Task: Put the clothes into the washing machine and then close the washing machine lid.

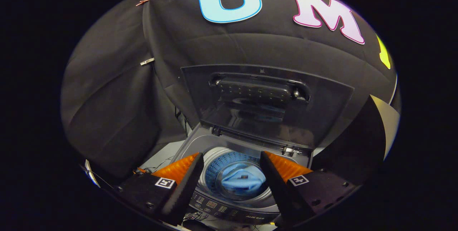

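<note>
A blue cloth [242, 181] lies inside the washer [229, 207] drum, so loading looks done. The lid [266, 102] stands upright at the back edge, not yet closed. The claw [232, 181] hovers above the drum, fingers apart, empty. Nothing blocks the lid.

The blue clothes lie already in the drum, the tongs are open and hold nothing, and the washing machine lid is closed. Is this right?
Not quite: the lid is open, standing upright behind the drum, as the gripper view shows. The rest holds: the blue clothes lie in the drum, and the tongs are open and hold nothing.
</note>
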A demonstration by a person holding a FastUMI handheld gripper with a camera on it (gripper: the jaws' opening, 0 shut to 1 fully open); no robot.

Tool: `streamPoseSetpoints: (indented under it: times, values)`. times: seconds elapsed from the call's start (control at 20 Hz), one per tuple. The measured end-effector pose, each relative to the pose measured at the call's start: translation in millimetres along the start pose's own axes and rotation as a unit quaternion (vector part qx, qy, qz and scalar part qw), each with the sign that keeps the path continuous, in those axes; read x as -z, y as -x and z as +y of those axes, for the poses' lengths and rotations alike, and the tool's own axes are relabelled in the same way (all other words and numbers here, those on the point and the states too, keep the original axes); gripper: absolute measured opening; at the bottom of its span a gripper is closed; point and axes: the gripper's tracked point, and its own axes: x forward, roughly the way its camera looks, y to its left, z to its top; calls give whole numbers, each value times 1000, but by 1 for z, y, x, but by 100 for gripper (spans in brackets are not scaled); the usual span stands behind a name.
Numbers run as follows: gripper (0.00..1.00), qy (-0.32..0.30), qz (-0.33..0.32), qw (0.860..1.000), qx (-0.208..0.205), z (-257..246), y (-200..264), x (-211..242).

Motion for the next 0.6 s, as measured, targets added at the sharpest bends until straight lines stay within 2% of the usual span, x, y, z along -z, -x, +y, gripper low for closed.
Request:
streamPoseSetpoints:
  times: [0.3, 0.6]
  values:
    - [99, 4, -29, 1000, 0, 2, 21, -26]
    - [99, 18, -92, 995, 12, -2, 45, -90]
